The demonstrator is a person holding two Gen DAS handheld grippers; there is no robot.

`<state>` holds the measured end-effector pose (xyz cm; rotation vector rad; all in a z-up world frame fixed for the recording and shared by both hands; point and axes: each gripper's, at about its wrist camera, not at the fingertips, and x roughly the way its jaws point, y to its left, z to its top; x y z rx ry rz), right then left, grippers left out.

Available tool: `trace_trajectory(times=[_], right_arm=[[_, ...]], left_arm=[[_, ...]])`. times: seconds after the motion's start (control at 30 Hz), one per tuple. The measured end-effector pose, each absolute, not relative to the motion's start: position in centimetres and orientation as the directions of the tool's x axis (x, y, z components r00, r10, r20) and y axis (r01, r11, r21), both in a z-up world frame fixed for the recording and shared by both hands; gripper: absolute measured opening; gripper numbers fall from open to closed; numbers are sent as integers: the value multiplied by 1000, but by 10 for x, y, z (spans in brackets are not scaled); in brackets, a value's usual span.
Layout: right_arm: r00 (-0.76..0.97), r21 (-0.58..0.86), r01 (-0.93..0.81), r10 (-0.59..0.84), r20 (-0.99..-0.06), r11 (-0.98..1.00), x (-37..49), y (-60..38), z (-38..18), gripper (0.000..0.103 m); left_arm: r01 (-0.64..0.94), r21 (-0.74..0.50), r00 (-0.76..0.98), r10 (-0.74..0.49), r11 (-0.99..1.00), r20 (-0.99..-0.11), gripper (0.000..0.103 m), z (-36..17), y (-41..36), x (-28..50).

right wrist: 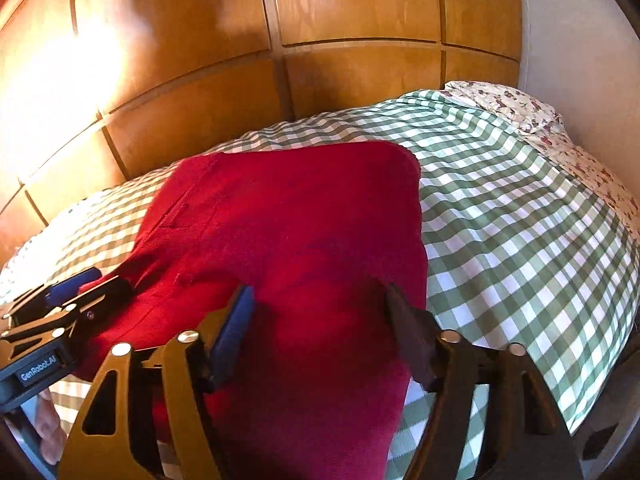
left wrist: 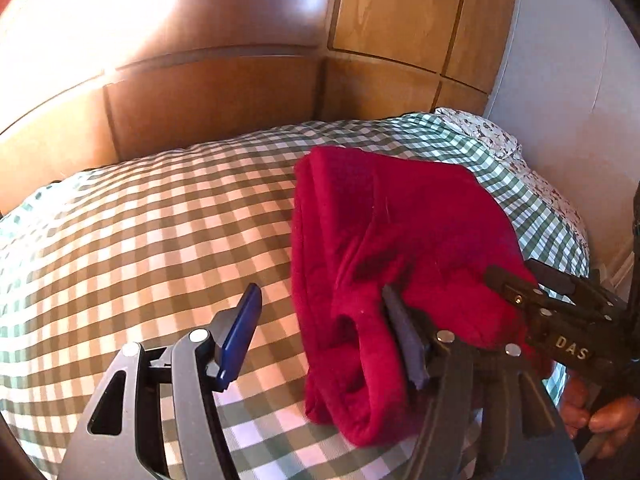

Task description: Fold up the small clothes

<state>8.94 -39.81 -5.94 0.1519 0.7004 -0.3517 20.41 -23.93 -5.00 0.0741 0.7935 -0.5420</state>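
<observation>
Wood wardrobe panels stood behind a green-check bed cover w/ floral pillow far right; folded red garment lay on it, left gripper agape beside its edge, right gripper agape over it.

Wall: wooden panelling fills the upper frame.
Light: bright sun glare at upper left.
Bed: green-checked cover, floral sheet at right.
</observation>
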Motion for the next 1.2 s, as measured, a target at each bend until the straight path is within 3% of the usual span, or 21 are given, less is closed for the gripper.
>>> trace_trajectory(times=[0.27, 0.37, 0.7, 1.2], right_arm=[[720, 11, 369, -279, -636, 929, 60, -380, -42, 78], [716, -6, 372, -291, -634, 928, 48, -371, -39, 78], [693, -10, 474, -380, -612, 881, 19, -337, -34, 93], [684, -66, 526, -468, -560, 848, -11, -299, -32, 97]], left_arm=[[463, -112, 611, -409, 879, -678, 65, -36, -228, 190], [441, -106, 632, -393, 891, -668, 71, -31, -220, 181], [349, -116, 677, -336, 930, -654, 86, -24, -186, 148], [291, -68, 740, -270, 954, -616, 97, -10, -161, 102]])
